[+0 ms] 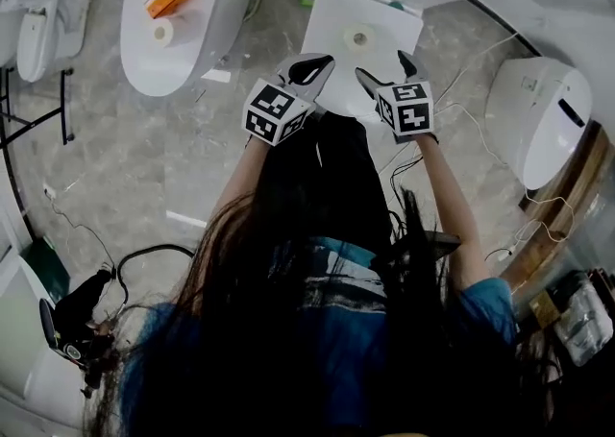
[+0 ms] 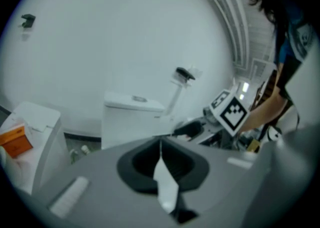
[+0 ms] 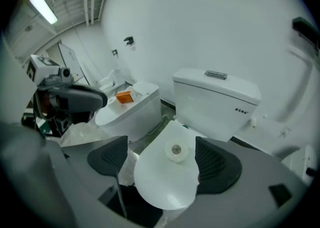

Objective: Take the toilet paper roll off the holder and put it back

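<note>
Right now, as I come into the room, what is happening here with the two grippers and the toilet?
A person stands over a toilet and holds a gripper in each hand just above its closed lid. The toilet paper roll sits on that lid, and neither gripper touches it. The left gripper has its jaws together. The right gripper has its jaws apart, and its own view shows the roll beyond them, not between them.
</note>
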Demonstrator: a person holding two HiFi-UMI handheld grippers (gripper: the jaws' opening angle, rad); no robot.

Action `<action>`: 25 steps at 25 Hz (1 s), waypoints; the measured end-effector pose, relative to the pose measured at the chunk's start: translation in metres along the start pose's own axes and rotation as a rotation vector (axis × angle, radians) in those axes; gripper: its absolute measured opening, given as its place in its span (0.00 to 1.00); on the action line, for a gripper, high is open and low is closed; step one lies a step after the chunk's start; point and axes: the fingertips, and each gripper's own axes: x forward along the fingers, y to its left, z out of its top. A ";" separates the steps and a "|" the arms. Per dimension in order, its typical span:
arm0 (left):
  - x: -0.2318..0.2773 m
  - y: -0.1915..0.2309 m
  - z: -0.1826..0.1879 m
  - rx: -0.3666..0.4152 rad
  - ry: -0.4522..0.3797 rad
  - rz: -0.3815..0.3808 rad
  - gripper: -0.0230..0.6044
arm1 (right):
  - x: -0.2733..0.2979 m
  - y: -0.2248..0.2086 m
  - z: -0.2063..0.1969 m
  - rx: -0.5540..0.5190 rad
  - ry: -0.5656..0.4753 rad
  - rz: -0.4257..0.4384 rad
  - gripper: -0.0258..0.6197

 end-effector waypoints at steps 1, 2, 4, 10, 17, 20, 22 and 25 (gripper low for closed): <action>-0.006 -0.002 0.004 0.011 -0.002 -0.002 0.03 | -0.009 0.004 0.006 0.051 -0.026 0.000 0.70; -0.014 -0.005 0.008 0.020 -0.004 -0.004 0.03 | -0.017 0.009 0.011 0.104 -0.053 0.002 0.70; -0.028 -0.011 0.014 0.034 -0.010 -0.010 0.03 | -0.034 0.017 0.020 0.205 -0.110 0.005 0.70; -0.072 -0.038 0.023 0.073 -0.039 -0.049 0.03 | -0.083 0.049 0.033 0.381 -0.227 -0.004 0.70; -0.110 -0.070 0.016 0.106 -0.047 -0.133 0.03 | -0.142 0.093 0.034 0.534 -0.364 -0.019 0.67; -0.115 -0.084 0.007 0.109 -0.037 -0.165 0.03 | -0.163 0.108 0.019 0.555 -0.378 -0.040 0.62; -0.116 -0.093 0.001 0.112 -0.030 -0.174 0.03 | -0.172 0.114 0.005 0.558 -0.363 -0.050 0.56; -0.116 -0.112 -0.003 0.117 -0.032 -0.184 0.03 | -0.187 0.120 -0.016 0.582 -0.343 -0.055 0.47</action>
